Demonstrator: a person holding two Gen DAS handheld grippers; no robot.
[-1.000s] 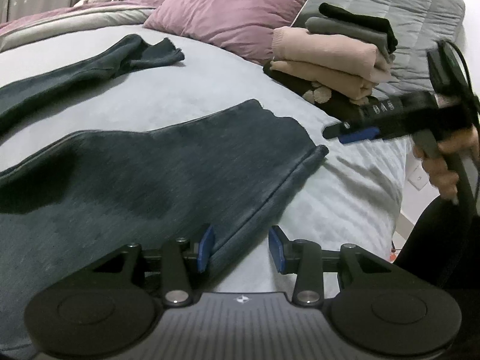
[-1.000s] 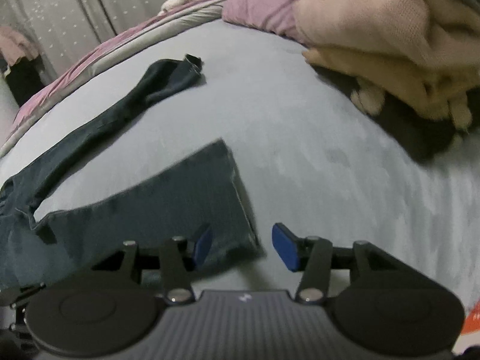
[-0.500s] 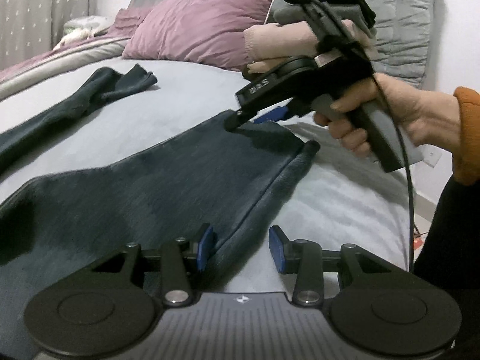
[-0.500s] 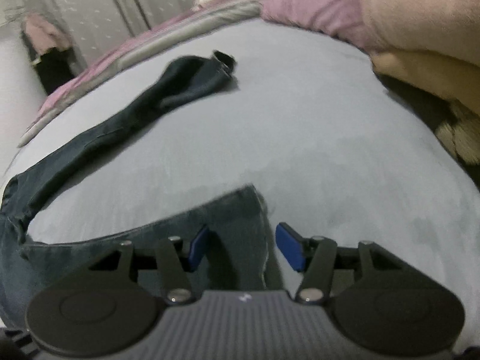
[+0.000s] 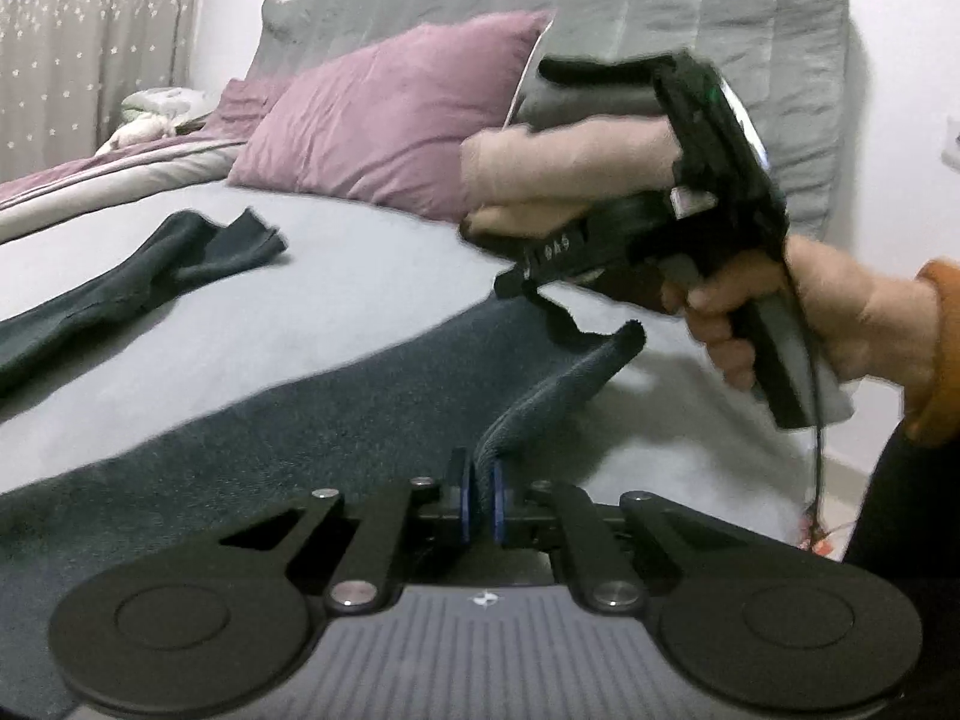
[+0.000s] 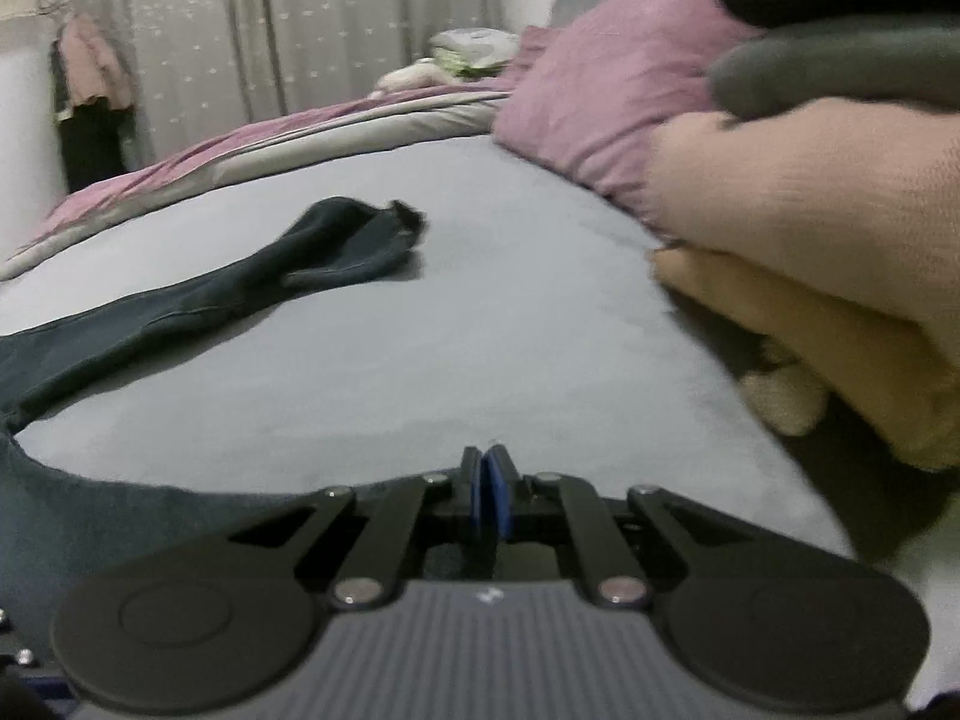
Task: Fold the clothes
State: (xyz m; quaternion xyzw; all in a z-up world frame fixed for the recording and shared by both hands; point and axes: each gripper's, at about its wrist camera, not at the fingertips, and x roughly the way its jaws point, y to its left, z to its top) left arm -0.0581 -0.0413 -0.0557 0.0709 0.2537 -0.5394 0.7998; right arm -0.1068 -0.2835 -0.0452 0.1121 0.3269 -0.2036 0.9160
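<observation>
Hem grasp is confirmed: the left hand-held gripper (image 5: 478, 501) is clamped on the near corner of the jeans (image 5: 252, 450) leg hem, and the right hand-held gripper (image 5: 534, 291) pinches the far corner, lifted just off the bed (image 5: 372, 294). Both corners should be raised level and carried together towards the other leg (image 6: 324, 252), well beyond. Folded clothes (image 6: 828, 240) should be avoided.

Jeans (image 6: 150, 312) run off the left edge; folded pile (image 6: 828, 228) blurred.
</observation>
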